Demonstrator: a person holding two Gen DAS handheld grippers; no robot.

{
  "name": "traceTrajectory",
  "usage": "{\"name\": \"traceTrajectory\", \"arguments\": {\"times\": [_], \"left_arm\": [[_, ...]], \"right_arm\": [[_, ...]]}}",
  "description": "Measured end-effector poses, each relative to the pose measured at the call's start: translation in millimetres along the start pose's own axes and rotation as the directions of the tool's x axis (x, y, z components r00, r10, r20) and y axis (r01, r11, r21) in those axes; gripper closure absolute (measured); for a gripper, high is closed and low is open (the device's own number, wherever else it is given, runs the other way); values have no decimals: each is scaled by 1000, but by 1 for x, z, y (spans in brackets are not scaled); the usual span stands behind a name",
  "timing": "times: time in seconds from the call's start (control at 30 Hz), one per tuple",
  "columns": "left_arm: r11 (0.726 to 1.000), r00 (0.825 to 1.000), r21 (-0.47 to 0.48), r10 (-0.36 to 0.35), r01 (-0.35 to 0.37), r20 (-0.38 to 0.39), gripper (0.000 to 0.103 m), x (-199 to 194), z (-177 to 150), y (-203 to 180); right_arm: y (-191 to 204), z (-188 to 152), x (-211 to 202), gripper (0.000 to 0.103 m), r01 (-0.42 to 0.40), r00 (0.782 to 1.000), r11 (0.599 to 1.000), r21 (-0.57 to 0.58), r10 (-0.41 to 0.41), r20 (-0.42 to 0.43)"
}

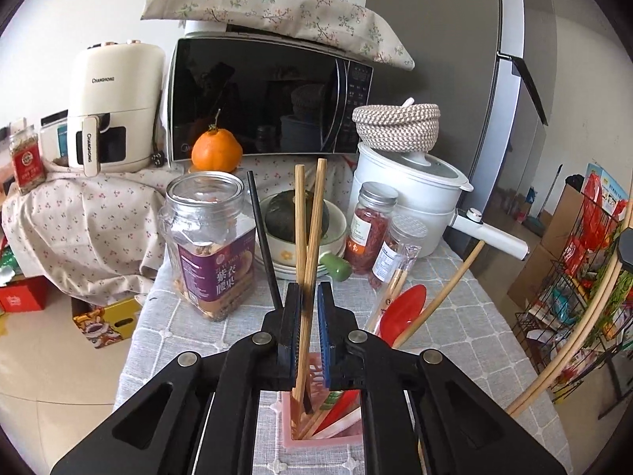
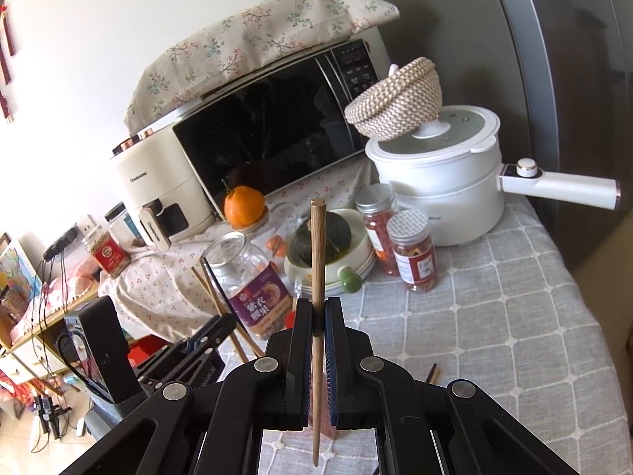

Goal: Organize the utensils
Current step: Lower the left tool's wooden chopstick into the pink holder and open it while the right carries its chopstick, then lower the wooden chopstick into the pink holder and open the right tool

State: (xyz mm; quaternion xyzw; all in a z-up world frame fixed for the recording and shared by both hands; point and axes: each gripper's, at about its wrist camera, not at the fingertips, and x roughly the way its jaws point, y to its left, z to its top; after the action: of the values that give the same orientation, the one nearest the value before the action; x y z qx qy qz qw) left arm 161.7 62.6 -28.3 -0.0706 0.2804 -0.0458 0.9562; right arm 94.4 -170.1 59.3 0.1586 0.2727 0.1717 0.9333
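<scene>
Over the pink holder (image 1: 322,427) your left gripper (image 1: 309,297) stands slightly parted around two wooden chopsticks (image 1: 306,237), whose lower ends already dip inside. Let them drop straight in. Your right gripper (image 2: 318,312) is clamped on a single chopstick (image 2: 317,277); keep it upright and bring it over the same holder.
</scene>
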Motion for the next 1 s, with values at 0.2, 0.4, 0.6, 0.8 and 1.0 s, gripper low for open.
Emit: {"name": "traceTrajectory", "arguments": {"times": [0.2, 0.4, 0.6, 0.8, 1.0], "left_arm": [[999, 1000, -29, 17, -17, 11, 47, -20, 2, 11], [997, 992, -18, 77, -79, -101, 40, -29, -7, 27], [986, 954, 28, 165, -163, -251, 40, -28, -31, 47], [986, 933, 26, 163, -164, -319, 40, -29, -44, 61], [987, 930, 30, 158, -157, -332, 40, -29, -45, 63]], "right_arm": [[8, 8, 1, 98, -33, 997, 999, 21, 32, 67], [17, 10, 11, 98, -48, 992, 999, 24, 45, 119], [31, 2, 38, 98, -41, 988, 999, -9, 42, 149], [44, -12, 71, 98, -37, 992, 998, -45, 42, 119], [56, -28, 96, 98, 9, 996, 994, -107, 0, 86]]}}
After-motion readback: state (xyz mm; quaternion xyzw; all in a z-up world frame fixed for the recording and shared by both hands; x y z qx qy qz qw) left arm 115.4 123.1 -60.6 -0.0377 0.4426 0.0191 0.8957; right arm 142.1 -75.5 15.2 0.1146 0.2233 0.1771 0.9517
